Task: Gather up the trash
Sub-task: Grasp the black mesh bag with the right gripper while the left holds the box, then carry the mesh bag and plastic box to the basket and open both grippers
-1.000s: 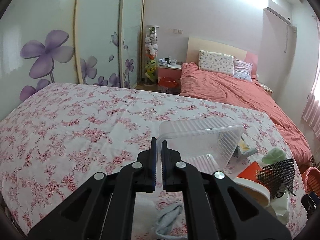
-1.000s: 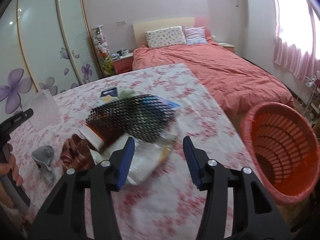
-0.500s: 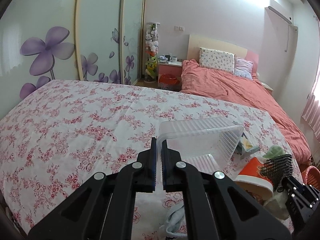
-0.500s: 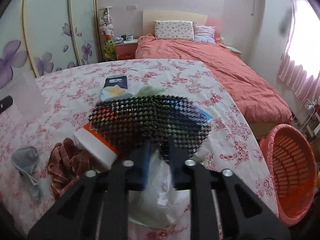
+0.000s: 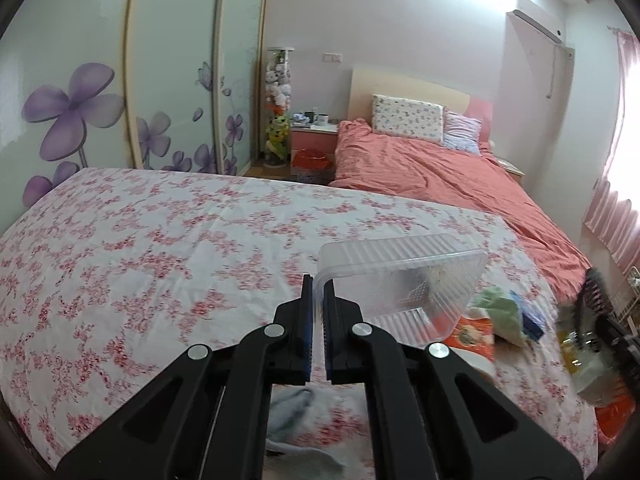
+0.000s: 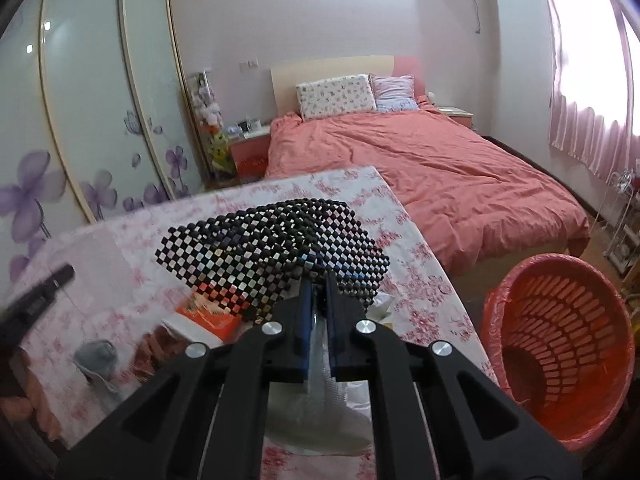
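Note:
My left gripper is shut on the rim of a clear plastic tray and holds it above the floral bedspread. My right gripper is shut on a black beaded mesh mat, lifted above the bedspread with a clear plastic bag hanging under it. The mat also shows at the right edge of the left wrist view. An orange-and-white cup lies under the mat; it also shows in the left wrist view. The orange trash basket stands on the floor to the right.
A grey sock and a brown checked cloth lie on the bedspread at left. A green cloth and a blue packet lie beyond the cup. A second bed with a salmon cover stands behind. Wardrobe doors line the left wall.
My right gripper closed on the beaded mat and lifted it toward the right, nearer the basket. My left gripper kept its hold on the clear tray and barely moved.

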The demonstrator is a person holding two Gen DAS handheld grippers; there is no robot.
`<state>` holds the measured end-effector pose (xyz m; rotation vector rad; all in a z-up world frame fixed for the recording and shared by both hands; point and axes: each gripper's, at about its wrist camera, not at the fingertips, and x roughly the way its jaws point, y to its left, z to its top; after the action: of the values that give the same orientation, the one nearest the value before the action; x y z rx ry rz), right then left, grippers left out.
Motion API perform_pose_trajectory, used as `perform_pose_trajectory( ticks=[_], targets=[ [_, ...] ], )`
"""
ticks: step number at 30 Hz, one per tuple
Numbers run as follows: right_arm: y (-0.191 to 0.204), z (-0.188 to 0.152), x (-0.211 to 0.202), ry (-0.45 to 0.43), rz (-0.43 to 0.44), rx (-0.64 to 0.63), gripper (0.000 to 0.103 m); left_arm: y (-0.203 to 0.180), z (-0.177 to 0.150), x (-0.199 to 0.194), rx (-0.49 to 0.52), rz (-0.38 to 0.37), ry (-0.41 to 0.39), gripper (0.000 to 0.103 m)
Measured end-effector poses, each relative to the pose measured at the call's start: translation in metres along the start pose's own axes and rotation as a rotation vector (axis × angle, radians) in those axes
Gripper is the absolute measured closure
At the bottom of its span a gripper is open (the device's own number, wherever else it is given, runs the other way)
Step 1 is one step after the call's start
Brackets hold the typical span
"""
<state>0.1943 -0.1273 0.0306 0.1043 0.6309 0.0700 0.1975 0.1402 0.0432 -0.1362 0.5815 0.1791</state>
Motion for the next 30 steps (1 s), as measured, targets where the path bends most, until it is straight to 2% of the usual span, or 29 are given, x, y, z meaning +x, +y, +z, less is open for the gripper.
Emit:
perform_pose_trajectory(
  ticks=[6, 10, 12, 13, 14, 15, 24, 30],
  targets=[
    [0.010, -0.025, 0.032, 0.103, -0.003, -0.020, 0.091, -0.007, -0.005, -0.003, 0.018, -0.010, 0.005, 0.099],
    [0.016, -0.030, 0.041, 0.117, -0.014, -0.032, 0.083, -0.003, -0.006, 0.001, 0.020, -0.002, 0.013, 0.099],
    [0.020, -0.029, 0.042, 0.116, -0.019, -0.044, 0.083, -0.003, -0.008, 0.003, 0.019, 0.000, 0.019, 0.099],
    [0.021, -0.029, 0.043, 0.114, -0.022, -0.048, 0.094, -0.003, -0.008, 0.003, 0.019, 0.000, 0.021, 0.099],
    [0.022, -0.027, 0.043, 0.112, -0.016, -0.047, 0.099, -0.003, -0.009, 0.004, 0.019, 0.000, 0.023, 0.099],
    [0.022, -0.026, 0.042, 0.109, -0.011, -0.044, 0.099, -0.003, -0.010, 0.004, 0.020, 0.000, 0.025, 0.099],
    [-0.011, 0.001, -0.005, -0.044, 0.016, 0.058, 0.100, -0.020, -0.010, -0.002, 0.043, -0.026, 0.017, 0.099],
    [-0.047, 0.013, -0.045, -0.138, -0.029, 0.113, 0.100, -0.049, -0.008, -0.012, 0.069, -0.079, 0.009, 0.099]
  ],
)
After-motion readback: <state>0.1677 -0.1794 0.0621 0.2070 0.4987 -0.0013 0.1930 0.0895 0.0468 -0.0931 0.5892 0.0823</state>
